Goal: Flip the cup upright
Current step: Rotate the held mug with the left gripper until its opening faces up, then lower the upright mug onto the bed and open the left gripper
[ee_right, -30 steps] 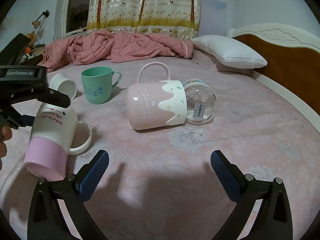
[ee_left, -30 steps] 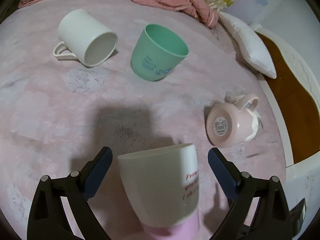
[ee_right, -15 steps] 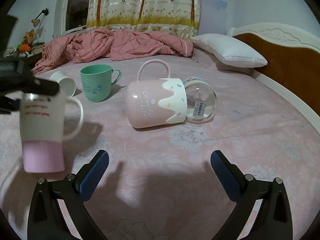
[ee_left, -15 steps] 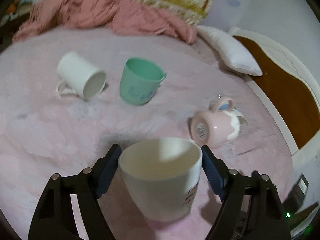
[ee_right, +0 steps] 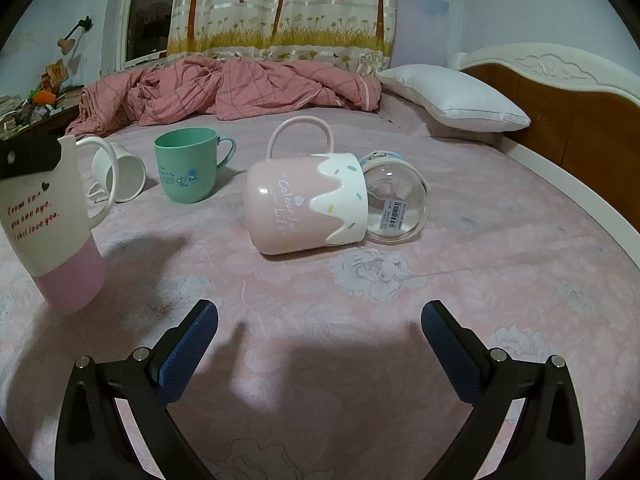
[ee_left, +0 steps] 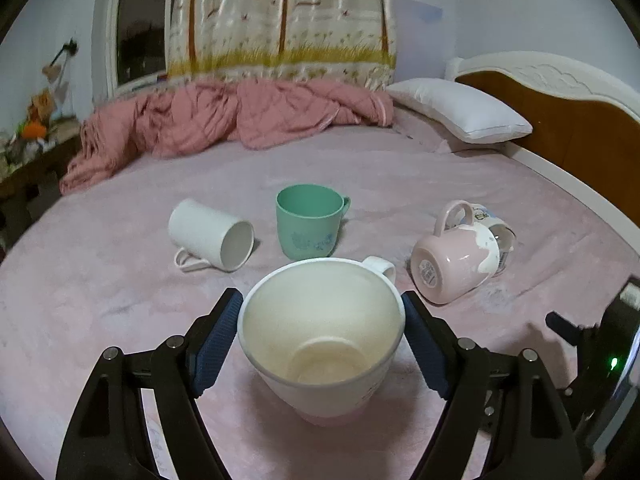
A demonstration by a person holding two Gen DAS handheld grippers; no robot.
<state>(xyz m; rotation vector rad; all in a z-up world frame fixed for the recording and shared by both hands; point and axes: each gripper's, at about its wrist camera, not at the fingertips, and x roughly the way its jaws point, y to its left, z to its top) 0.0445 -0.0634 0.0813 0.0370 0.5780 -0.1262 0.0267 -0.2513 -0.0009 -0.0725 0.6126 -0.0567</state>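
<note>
My left gripper point(ee_left: 322, 322) is shut on a white-and-pink mug point(ee_left: 320, 344), holding it upright by the rim with its base at the pink bedsheet. The same mug point(ee_right: 52, 224) shows at the left of the right wrist view, slightly tilted, with red lettering. My right gripper point(ee_right: 320, 328) is open and empty over the sheet in front of a pink mug point(ee_right: 304, 204) that lies on its side. That pink mug point(ee_left: 456, 268) also shows in the left wrist view.
A green mug point(ee_left: 310, 226) stands upright. A white mug point(ee_left: 210, 234) lies on its side. A clear glass cup point(ee_right: 396, 196) lies behind the pink mug. A pink quilt point(ee_left: 224, 124), a pillow point(ee_left: 456, 116) and a wooden headboard point(ee_left: 576, 140) lie beyond.
My left gripper closed on the white-and-pink mug and turned it from lying tilted to upright, mouth up. The right gripper has not moved.
</note>
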